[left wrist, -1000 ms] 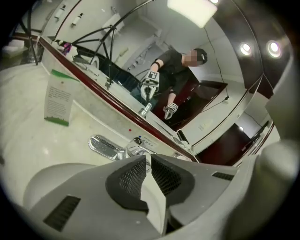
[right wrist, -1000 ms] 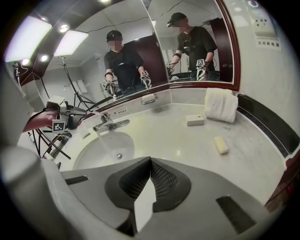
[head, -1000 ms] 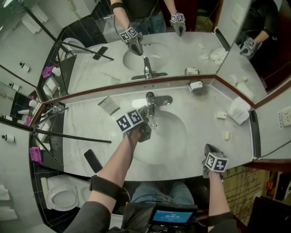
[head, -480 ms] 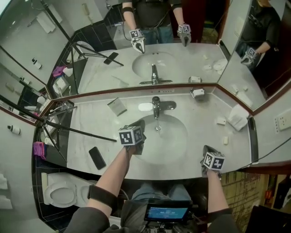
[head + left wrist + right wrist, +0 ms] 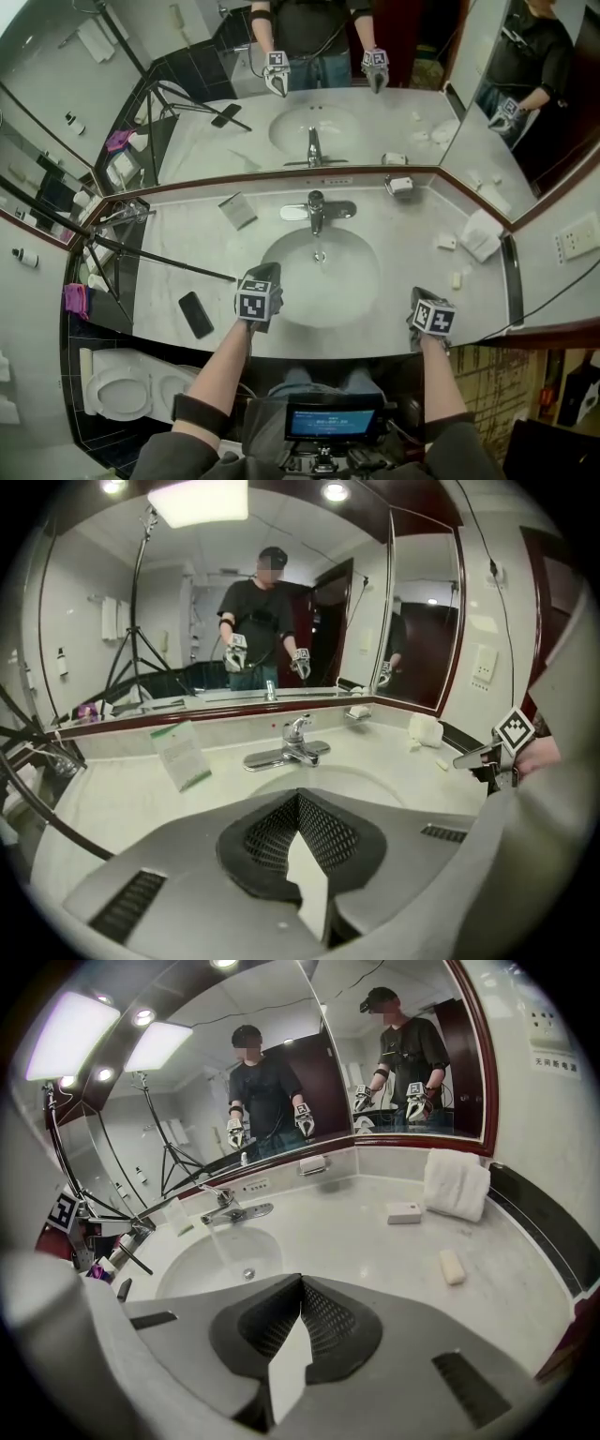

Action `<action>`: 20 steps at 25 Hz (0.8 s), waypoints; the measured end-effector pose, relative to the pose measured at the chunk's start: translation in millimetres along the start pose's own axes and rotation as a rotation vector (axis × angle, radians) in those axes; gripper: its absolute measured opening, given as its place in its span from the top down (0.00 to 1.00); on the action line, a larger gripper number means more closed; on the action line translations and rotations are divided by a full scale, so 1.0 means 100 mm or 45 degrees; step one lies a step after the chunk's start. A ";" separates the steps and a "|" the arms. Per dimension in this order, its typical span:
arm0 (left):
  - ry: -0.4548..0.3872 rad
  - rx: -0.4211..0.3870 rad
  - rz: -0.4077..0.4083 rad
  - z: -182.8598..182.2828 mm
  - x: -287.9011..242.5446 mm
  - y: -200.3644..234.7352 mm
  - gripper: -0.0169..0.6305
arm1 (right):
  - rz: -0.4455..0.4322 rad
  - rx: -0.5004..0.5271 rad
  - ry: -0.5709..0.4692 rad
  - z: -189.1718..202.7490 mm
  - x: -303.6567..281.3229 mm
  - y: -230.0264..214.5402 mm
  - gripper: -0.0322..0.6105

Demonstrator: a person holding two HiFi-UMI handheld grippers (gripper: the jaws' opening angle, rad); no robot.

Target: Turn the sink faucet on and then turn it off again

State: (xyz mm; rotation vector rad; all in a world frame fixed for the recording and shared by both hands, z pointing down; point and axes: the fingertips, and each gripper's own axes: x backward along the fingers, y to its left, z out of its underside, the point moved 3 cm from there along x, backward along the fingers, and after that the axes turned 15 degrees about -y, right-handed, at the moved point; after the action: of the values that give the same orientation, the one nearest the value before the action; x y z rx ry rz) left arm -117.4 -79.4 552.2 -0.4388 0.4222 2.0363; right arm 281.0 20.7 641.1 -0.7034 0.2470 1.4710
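Head view is looking steeply down on a pale marble counter, with an oval sink sitting at the middle of the frame. The faucet is standing at the sink's upper rim, just above centre. In the right gripper view a thin stream of water is running from its spout into the bowl, landing near the drain.

The left gripper is hovering over the sink's lower left rim, well apart from the faucet. Its own view is showing the two jaws pressed together with nothing between them. The right gripper is hanging over the counter's front edge at the lower right, beside the sink. Its jaws are also meeting on nothing.

A dark phone is lying on the counter at the lower left, and a small card is lying to the upper left of the faucet. At the right, a folded white towel is resting near the wall, with a small box and a soap bar lying between it and the sink. A mirror is running along the top of the frame, reflecting the person and both grippers.
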 end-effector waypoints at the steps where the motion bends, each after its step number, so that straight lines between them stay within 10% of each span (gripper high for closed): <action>1: 0.000 0.001 -0.004 0.04 0.04 0.01 0.97 | 0.001 0.003 -0.001 0.00 0.00 -0.01 0.93; 20: -0.013 0.053 -0.081 0.50 0.54 0.16 0.97 | 0.010 0.029 0.037 0.13 0.11 0.02 0.93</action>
State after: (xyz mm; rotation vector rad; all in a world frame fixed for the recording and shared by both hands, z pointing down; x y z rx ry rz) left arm -163.4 -23.0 571.9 -0.4109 0.4385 1.9639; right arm 277.6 37.0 644.2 -0.7068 0.2890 1.4642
